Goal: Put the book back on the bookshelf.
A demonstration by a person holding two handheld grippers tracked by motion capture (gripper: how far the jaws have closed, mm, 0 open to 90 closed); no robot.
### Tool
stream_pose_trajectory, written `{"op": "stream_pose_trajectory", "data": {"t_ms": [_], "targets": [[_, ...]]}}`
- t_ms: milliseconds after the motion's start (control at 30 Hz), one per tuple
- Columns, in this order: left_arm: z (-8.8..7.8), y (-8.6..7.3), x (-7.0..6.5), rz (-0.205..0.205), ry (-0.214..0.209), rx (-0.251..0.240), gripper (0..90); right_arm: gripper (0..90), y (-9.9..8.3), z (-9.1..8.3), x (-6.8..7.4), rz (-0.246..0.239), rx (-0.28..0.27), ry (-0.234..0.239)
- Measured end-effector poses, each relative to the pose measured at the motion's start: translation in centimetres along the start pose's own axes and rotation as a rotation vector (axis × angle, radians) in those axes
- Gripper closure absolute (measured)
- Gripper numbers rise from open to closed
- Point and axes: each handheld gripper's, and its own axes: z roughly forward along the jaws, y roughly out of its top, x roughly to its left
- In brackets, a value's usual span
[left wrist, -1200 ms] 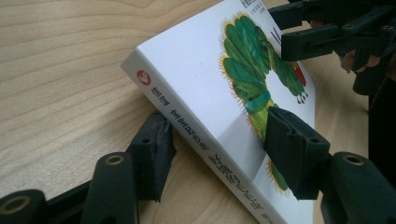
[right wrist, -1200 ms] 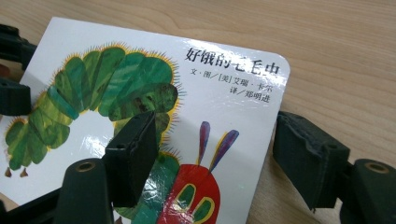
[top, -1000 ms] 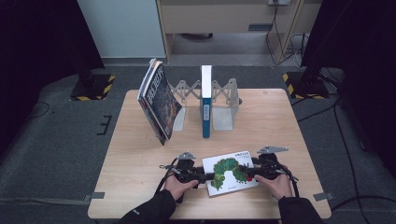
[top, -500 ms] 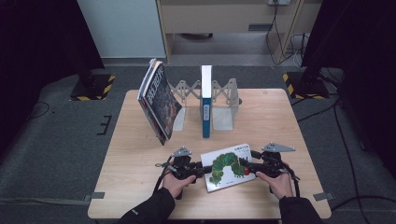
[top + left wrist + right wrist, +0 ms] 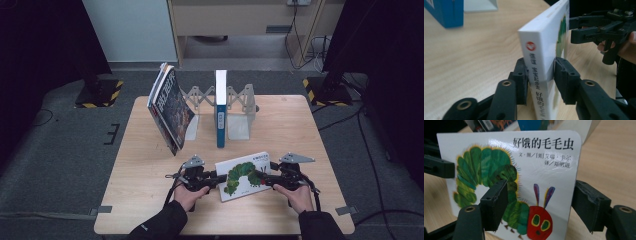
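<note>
A white board book (image 5: 243, 175) with a green caterpillar on its cover is held between both grippers near the table's front edge. My left gripper (image 5: 215, 179) has just been closing, and its pads press on both sides of the book's spine (image 5: 539, 62). In the left gripper view the gripper (image 5: 541, 65) has the book standing on edge between its jaws. My right gripper (image 5: 263, 179) holds the opposite edge. In its own view the right gripper (image 5: 540, 195) has one jaw over the cover (image 5: 529, 162) and the other behind the book's edge.
An accordion-style book rack (image 5: 240, 102) stands at the table's back. A blue book (image 5: 220, 107) stands upright in it, and a few thin books (image 5: 170, 107) lean at its left. Bare wooden tabletop (image 5: 305, 130) lies to the right and left.
The left gripper's jaws closed onto the book's spine. That side of the book lifted a little off the table. The right hand stayed where it was.
</note>
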Motion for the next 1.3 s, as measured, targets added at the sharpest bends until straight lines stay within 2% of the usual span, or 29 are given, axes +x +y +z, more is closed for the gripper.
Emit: {"op": "stream_pose_trajectory", "data": {"t_ms": [33,67,233,433,700,833,967,1100,1167,1300], "targets": [[-0.1,0.1,-0.1,0.035,0.014,-0.012,64.4,31.3,0.1,-0.1,0.0,-0.001,-0.022,0.002],[-0.2,0.2,-0.3,0.054,0.022,-0.014,64.2,31.6,0.2,-0.2,0.0,-0.007,-0.037,0.002],[-0.2,-0.1,-0.2,0.053,0.005,-0.021,64.5,30.0,0.0,0.0,0.1,-0.048,-0.050,-0.008],[0.5,-0.4,-0.2,0.050,-0.026,-0.003,62.8,29.5,-0.1,-0.1,0.2,-0.036,-0.057,0.002],[0.9,-0.4,-0.3,0.087,-0.037,0.000,61.5,29.4,0.0,0.0,0.3,-0.051,-0.056,0.009],[1.7,-0.5,-0.9,0.131,-0.063,0.022,60.4,33.9,0.0,0.1,0.5,-0.048,-0.058,0.037],[2.2,-0.6,-1.5,0.139,-0.082,0.038,66.5,33.4,0.0,0.3,1.0,-0.072,-0.055,0.050],[2.0,-0.6,-1.9,0.148,-0.074,0.050,71.2,32.1,0.0,0.1,0.8,-0.049,-0.051,0.066],[2.0,-0.5,-2.0,0.149,-0.071,0.051,72.0,31.4,0.0,0.1,0.8,-0.052,-0.048,0.063],[1.3,0.0,-2.2,0.138,-0.055,0.028,74.2,29.1,0.1,-0.1,0.5,-0.052,-0.050,0.052]]}}
